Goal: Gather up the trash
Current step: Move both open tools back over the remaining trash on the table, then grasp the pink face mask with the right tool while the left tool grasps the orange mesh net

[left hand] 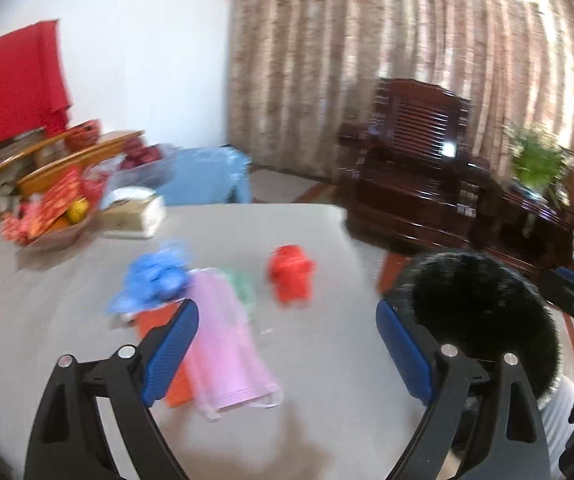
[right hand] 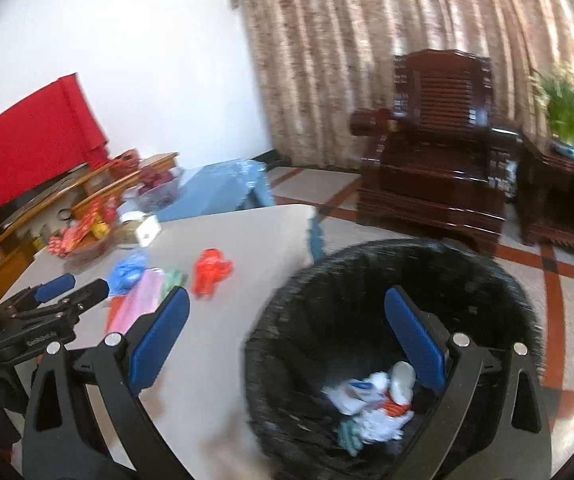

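table [left hand: 327, 360] with pink mask [left hand: 227, 340] beside wide left jaws

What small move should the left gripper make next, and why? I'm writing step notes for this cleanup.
Probably lower the left gripper and shut it on the pink mask. It is open and empty, the mask lies on the table nearest it, and the bin already holds trash.

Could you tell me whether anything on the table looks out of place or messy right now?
Yes. Loose litter lies in a cluster on the grey table: a crumpled blue plastic bag, a pink face mask overlapping an orange sheet, and a crumpled red wrapper lying apart. The black mesh wastebasket beside the table already holds other scraps.
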The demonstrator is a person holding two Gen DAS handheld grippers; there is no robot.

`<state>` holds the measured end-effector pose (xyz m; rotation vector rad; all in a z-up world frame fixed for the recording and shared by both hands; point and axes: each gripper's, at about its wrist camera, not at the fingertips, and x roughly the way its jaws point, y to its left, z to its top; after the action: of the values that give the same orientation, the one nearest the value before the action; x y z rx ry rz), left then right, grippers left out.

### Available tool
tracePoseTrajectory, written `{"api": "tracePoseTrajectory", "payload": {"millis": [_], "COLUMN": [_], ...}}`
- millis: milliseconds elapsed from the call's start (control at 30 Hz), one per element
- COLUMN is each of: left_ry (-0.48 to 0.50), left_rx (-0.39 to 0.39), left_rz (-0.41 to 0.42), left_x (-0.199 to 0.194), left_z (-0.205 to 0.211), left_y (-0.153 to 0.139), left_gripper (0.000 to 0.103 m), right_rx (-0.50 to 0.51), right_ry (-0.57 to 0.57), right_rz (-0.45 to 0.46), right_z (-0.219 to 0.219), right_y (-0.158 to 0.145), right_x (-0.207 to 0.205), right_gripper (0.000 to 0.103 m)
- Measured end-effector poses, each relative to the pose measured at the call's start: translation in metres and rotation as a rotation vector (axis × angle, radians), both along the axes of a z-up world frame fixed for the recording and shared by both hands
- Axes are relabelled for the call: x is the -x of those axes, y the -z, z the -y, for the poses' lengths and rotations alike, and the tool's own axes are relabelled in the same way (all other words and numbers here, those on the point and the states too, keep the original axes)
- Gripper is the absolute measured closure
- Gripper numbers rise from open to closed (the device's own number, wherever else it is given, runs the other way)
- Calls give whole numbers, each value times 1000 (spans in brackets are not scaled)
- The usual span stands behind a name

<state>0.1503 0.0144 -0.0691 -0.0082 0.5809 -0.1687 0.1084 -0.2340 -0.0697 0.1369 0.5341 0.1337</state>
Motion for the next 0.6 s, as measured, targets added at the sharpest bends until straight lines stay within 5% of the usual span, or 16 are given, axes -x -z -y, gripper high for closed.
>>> {"api": "tracePoseTrajectory", "payload": {"millis": [600], "left_ry": [-253], "left_rx": [-10], "left_rz": [-50], "left_x": [-14], "left_z": [-115], "left_y": [34], "left_gripper": [16], "right_rx": [40], "right_ry": [-281], "right_rz": [-99], "right_z": [-148], "right_y": [48], "right_x": [-77], "right_gripper": [13]}}
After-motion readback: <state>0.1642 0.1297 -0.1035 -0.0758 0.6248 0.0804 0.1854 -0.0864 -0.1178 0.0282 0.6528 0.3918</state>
